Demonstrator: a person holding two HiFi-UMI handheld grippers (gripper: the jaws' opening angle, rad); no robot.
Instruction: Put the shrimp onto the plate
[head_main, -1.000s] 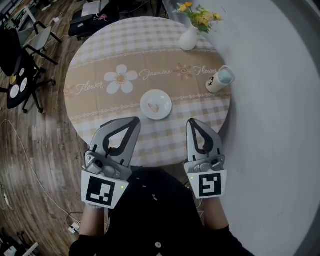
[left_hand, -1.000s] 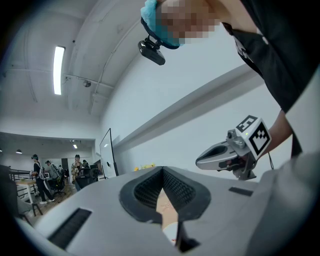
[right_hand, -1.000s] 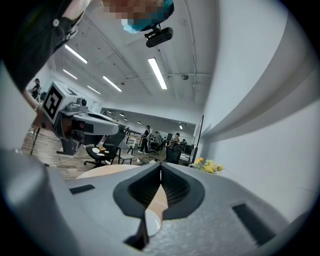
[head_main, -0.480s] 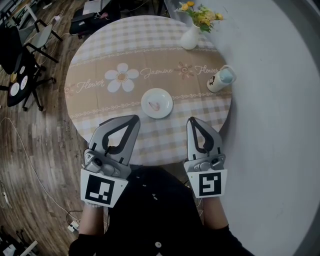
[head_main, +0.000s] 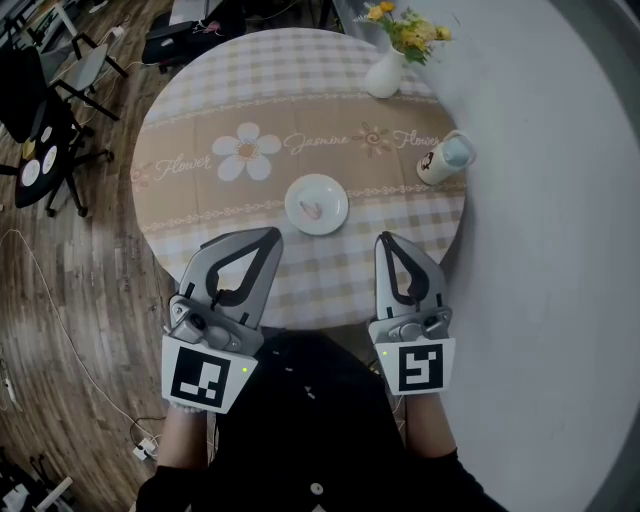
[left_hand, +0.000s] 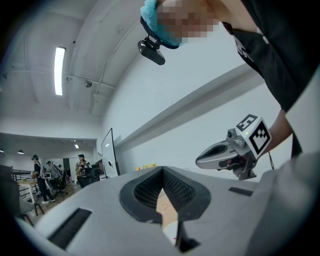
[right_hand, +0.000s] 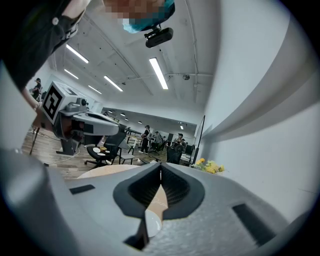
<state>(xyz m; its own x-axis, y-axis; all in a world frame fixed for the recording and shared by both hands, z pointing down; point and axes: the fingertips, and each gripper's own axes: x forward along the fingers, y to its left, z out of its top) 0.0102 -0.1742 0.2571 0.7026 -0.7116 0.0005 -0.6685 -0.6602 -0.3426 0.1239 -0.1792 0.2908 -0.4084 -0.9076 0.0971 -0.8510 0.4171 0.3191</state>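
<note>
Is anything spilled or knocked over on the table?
Nothing stands out. The shrimp lies on the plate in the middle of the table, the vase stands upright with its flowers, and there is no spill around the cup. The left gripper and right gripper are shut and empty.

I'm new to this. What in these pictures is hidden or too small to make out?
Shrimp: head view, a pink speck on the plate, too small for detail.
Plate: gripper views, only a sliver shows past the shut jaws.
Cup: head view, print too small to read.
Table, near edge: head view, partly covered by the left hand-held gripper and right hand-held gripper.
</note>
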